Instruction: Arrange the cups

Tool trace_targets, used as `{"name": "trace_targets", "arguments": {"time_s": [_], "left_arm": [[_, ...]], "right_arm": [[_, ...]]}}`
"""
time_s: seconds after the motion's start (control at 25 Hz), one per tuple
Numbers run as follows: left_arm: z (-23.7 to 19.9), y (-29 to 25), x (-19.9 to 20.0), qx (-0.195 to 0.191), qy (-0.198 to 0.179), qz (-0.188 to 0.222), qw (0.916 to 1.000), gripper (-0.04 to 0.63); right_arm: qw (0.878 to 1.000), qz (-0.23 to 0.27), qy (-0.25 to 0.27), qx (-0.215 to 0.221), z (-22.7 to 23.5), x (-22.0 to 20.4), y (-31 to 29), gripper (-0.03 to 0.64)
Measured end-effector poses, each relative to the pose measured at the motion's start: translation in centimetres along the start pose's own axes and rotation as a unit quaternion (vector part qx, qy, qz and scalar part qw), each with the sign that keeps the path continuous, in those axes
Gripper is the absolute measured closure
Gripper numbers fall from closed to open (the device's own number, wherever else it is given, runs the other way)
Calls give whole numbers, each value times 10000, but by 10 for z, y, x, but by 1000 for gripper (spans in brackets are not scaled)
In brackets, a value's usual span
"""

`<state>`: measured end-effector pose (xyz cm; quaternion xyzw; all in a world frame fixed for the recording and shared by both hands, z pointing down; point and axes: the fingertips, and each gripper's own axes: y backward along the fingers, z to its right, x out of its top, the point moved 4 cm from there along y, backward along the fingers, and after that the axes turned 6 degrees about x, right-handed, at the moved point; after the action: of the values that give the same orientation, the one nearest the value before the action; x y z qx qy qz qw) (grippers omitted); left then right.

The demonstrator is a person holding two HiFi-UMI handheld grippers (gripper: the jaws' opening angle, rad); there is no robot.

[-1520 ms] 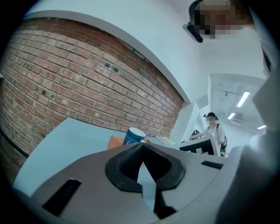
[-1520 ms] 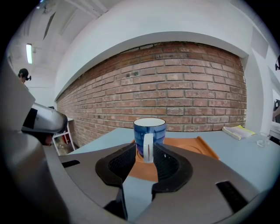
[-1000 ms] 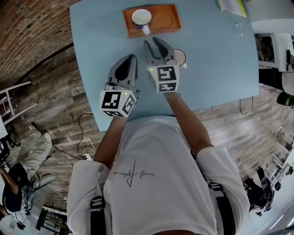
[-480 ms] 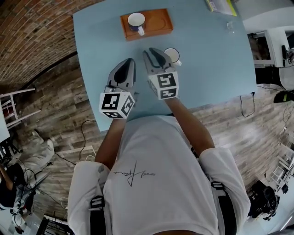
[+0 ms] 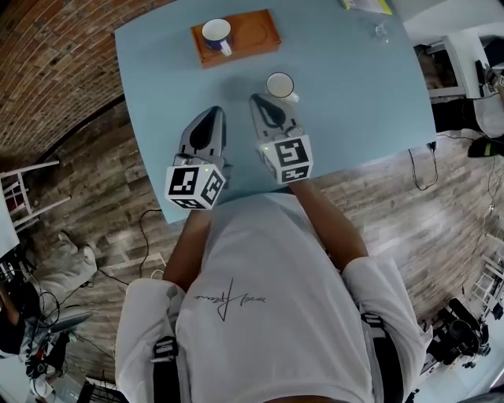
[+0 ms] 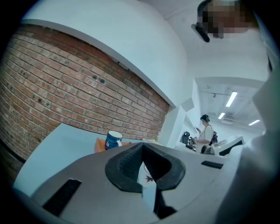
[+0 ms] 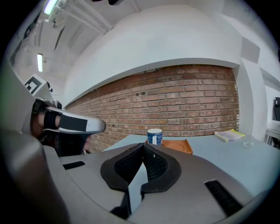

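A white cup (image 5: pixel 279 84) stands on the blue table (image 5: pixel 354 94), just beyond and to the right of my right gripper (image 5: pixel 259 101), not touching it. A blue patterned cup (image 5: pixel 216 33) sits on the left part of an orange tray (image 5: pixel 256 31) at the far side. It also shows in the right gripper view as the blue cup (image 7: pixel 154 136) on the tray (image 7: pixel 178 145). My left gripper (image 5: pixel 211 114) hovers nearer the front edge. Both grippers are shut and hold nothing. Through the left gripper's jaws a bit of the white cup (image 6: pixel 148 177) shows.
A yellow-green booklet (image 5: pixel 364 5) and a small clear object (image 5: pixel 381 32) lie at the table's far right. The table's front edge (image 5: pixel 236 197) runs just under both grippers. A brick wall and wood floor lie to the left; a person (image 6: pixel 205 131) stands far off.
My right gripper's jaws have closed and it has drawn back toward me, leaving the white cup standing free ahead of it. The left gripper has barely moved.
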<state>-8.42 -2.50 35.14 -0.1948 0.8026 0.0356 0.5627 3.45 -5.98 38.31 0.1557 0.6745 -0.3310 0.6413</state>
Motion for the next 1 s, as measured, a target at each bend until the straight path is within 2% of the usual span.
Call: {"name": "trace_targets", "arguments": {"time_s": [0.2,0.52,0.84,1.0], "left_arm": [[17,-6,-8,-194,-92,-110,9997,588],[37,-20,-17,-515,-203,-289,9981,589],[46,-32,-26,-638,-139,-492,9967,588],[56,-39,-33,-698,-213,-554,9958,588]], "right_arm": [[9999,2,-121,41,6,1,19,595],[9997,-189,8,163,26,-5,33,595],[9956,-476,480,650,42,-11,35,595],[9951,-569,514,624,58,-22,44,595]]}}
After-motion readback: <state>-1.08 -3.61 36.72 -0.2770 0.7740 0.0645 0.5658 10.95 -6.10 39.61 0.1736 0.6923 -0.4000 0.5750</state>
